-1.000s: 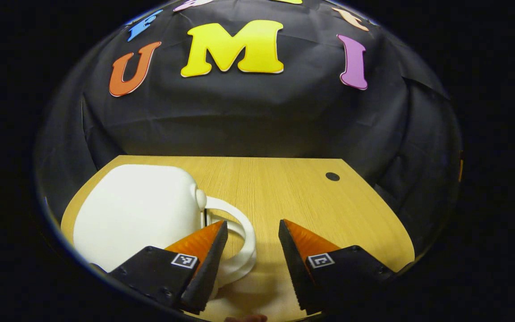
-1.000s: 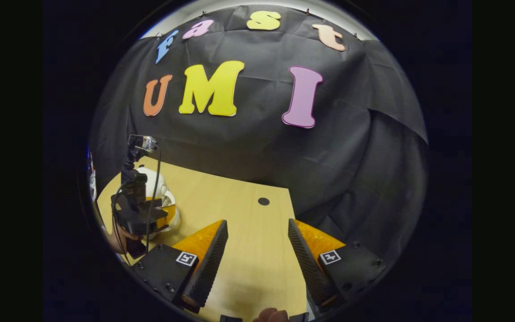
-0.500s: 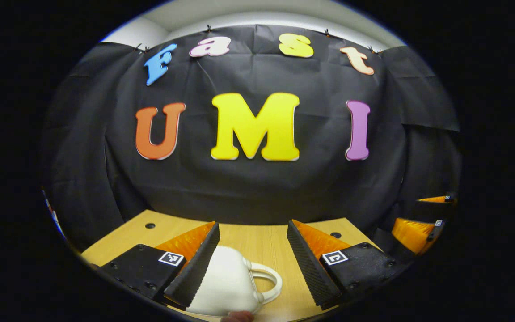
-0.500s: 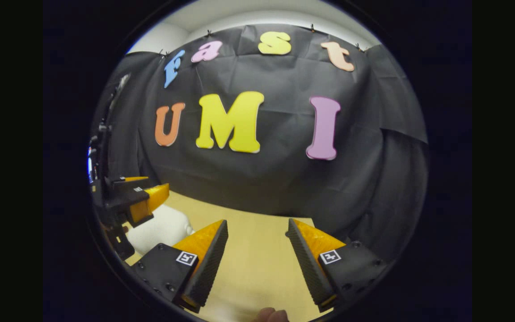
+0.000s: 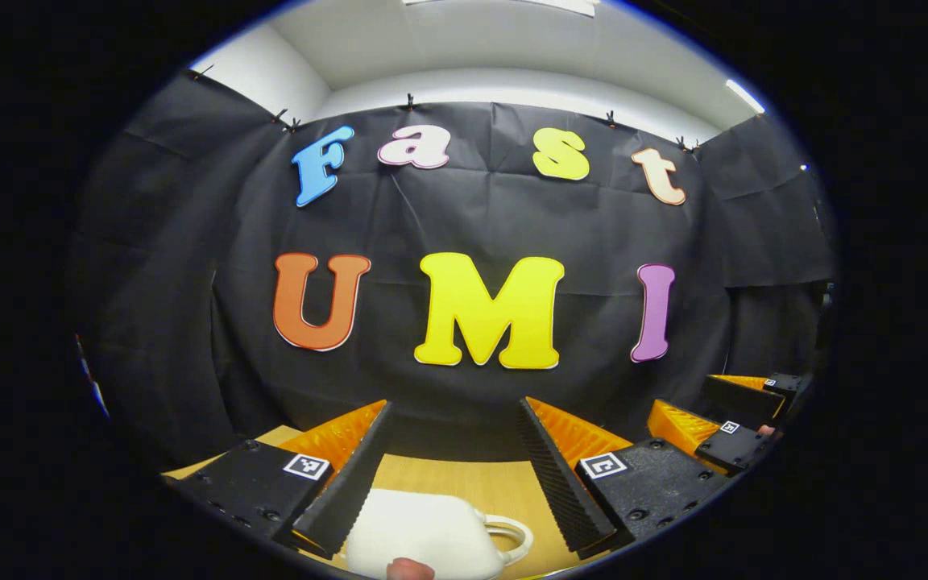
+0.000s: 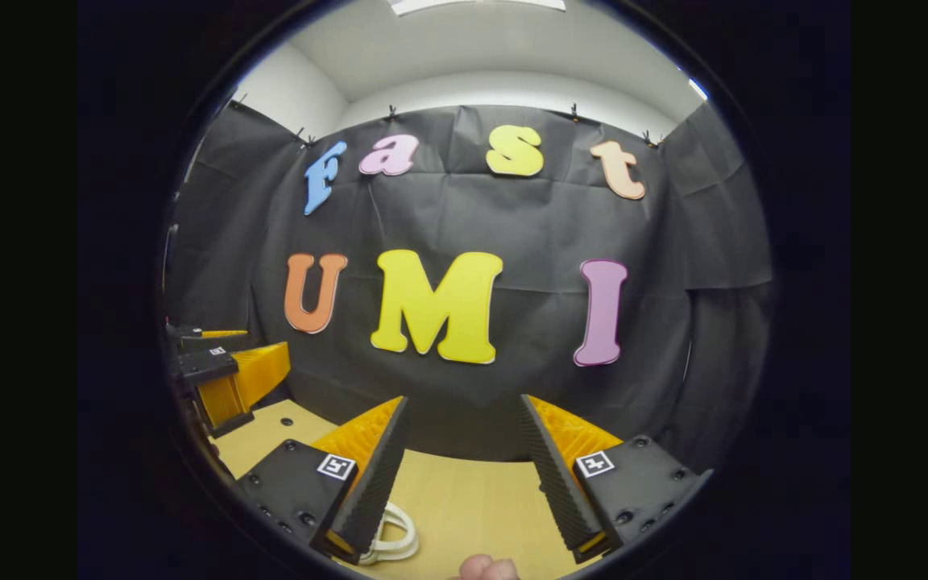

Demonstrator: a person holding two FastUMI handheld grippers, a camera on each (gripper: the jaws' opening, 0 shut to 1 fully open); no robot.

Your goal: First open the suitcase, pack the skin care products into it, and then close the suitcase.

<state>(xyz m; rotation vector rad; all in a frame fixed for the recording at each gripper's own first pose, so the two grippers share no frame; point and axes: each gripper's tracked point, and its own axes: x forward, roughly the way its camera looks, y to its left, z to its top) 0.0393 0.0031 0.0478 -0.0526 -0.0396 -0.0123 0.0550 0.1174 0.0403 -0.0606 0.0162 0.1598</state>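
A small white suitcase [image 5: 420, 532] lies shut on the wooden table [image 5: 496, 483], low in the left gripper view, its looped handle [image 5: 512, 536] pointing right. My left gripper [image 5: 454, 409] hovers above and short of it, open, with nothing between the fingers. In the right gripper view the same handle [image 6: 393, 538] peeks out beside the left finger. My right gripper [image 6: 462, 401] is open and empty over bare table [image 6: 472, 499]. Each gripper also appears off to the side of the other's view: the right gripper [image 5: 706, 412] and the left gripper [image 6: 226, 372].
The black cloth wall [image 5: 464, 225] stands just behind the table's far edge. A small round hole [image 6: 286, 421] marks the tabletop at the left. A fingertip [image 6: 484, 568] of the holding hand shows at the bottom edge.
Both grippers have risen and tipped upward, so the wall has slid down in both views. The suitcase has dropped from mid-view to the bottom edge. Both grippers stay open.
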